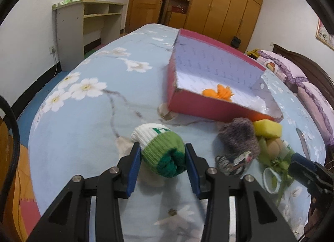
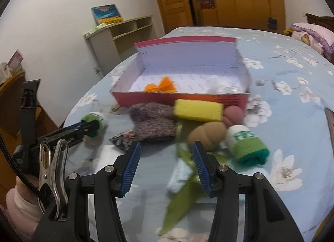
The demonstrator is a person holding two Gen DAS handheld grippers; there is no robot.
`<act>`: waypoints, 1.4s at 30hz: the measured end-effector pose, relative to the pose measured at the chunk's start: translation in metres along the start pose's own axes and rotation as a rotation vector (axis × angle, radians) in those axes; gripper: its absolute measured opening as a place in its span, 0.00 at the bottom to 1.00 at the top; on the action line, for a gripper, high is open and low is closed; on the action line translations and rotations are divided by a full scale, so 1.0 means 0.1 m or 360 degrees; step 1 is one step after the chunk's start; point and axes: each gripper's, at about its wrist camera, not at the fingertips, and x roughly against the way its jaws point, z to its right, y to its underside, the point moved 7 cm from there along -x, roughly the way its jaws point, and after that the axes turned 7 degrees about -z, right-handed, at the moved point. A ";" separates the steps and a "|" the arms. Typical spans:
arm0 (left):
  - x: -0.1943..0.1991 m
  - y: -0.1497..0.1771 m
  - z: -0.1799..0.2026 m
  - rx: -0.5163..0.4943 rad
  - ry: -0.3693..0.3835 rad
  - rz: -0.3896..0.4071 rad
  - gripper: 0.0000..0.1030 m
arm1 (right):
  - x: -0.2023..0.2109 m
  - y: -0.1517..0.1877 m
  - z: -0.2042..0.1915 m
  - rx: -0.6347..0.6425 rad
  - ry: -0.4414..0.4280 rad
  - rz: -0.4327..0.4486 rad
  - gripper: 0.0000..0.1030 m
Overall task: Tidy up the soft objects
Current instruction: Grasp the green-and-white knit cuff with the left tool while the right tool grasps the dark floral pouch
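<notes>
My left gripper (image 1: 162, 151) is shut on a rolled green and white sock (image 1: 161, 150), just above the blue floral bedspread (image 1: 87, 116); it also shows in the right wrist view (image 2: 94, 124). A red open box (image 1: 219, 108) with an orange yarn pompom (image 1: 220, 92) stands beyond it. My right gripper (image 2: 166, 155) is open and empty above a green ribbon (image 2: 183, 198). Ahead of it lie a grey knit sock (image 2: 152, 122), a yellow sponge (image 2: 198, 110), a tan plush ball (image 2: 206, 135), a pink ball (image 2: 233, 114) and a second green and white sock (image 2: 247, 148).
A small patterned pouch (image 2: 125, 138) lies left of the grey sock. A shelf desk (image 1: 83, 31) stands by the wall and wooden wardrobes (image 1: 219, 2) at the back. Pillows (image 2: 311, 35) lie at the bed's far right. A metal clip (image 2: 54, 169) hangs on my right gripper.
</notes>
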 end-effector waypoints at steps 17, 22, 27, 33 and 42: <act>-0.10 0.13 -0.15 0.0060 0.0116 0.0001 0.43 | -0.77 0.06 -0.65 0.0199 -0.0142 -0.0298 0.51; -0.12 0.15 -0.16 0.0053 0.0116 0.0010 0.43 | -0.86 -0.01 -0.70 0.0216 -0.0090 -0.0266 0.51; -0.14 0.15 -0.14 0.0049 0.0110 0.0019 0.44 | -0.97 -0.01 -0.65 0.0155 -0.0109 -0.0278 0.51; -0.14 0.16 -0.14 0.0053 0.0112 0.0028 0.44 | -0.97 -0.01 -0.60 0.0112 -0.0131 -0.0236 0.43; -0.14 0.16 -0.13 0.0043 0.0083 0.0033 0.45 | -0.86 0.01 -0.56 0.0124 -0.0120 -0.0188 0.31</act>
